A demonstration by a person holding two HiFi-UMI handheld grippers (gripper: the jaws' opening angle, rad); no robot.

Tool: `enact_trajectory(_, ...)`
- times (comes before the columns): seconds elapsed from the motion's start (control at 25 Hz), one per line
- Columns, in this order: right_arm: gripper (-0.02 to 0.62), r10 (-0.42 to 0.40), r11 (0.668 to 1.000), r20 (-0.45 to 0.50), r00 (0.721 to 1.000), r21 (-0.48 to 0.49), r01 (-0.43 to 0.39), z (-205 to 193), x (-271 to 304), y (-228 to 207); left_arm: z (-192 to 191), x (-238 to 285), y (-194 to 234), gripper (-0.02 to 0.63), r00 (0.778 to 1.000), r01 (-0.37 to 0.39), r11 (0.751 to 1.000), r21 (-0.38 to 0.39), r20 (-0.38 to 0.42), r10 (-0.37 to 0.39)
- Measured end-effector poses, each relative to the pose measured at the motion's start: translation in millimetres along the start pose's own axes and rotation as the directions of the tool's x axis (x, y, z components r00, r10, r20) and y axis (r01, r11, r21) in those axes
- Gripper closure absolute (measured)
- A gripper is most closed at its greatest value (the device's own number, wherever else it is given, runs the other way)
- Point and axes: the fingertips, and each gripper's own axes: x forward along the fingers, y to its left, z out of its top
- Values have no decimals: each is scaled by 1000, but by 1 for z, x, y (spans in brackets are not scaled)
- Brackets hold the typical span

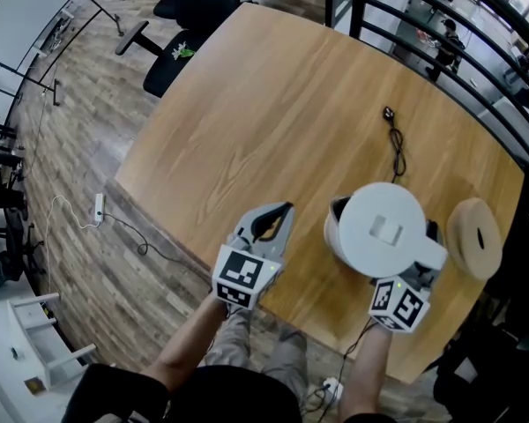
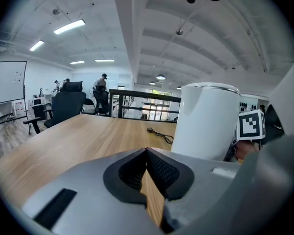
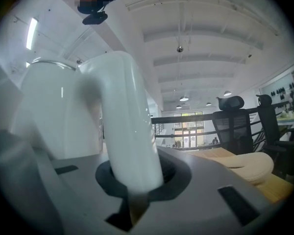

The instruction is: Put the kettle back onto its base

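Observation:
A white kettle (image 1: 383, 227) with a round lid stands near the table's front right edge. My right gripper (image 1: 425, 270) is shut on the kettle's handle (image 3: 130, 136), which fills the gap between its jaws in the right gripper view. The kettle's body (image 3: 59, 111) rises just behind the handle. A black cord with a plug (image 1: 393, 144) runs across the table and vanishes behind the kettle; whatever lies under the kettle is hidden. My left gripper (image 1: 280, 214) hovers to the kettle's left, shut and holding nothing, with the kettle (image 2: 206, 121) close on its right.
A round tan disc with a slot (image 1: 474, 236) lies right of the kettle at the table's edge (image 1: 159, 227). The wooden tabletop stretches away to the far left. Black railings (image 1: 441, 51) run behind the table, and office chairs (image 1: 185, 25) stand beyond its far corner.

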Motion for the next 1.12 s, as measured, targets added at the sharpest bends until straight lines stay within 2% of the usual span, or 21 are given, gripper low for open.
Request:
enact_trajectory(0.44,561,-11,999,7,1000,36,11,-12,-12,-6,-9,-7,-4,604,1000,-7,1000,-3,-7,7)
enact_trajectory(1.12,566,-19,1000,43,999,-9,19,-13,-22,-4,-30,-19,-6,603,1000,-18,1000,-23,-20,17)
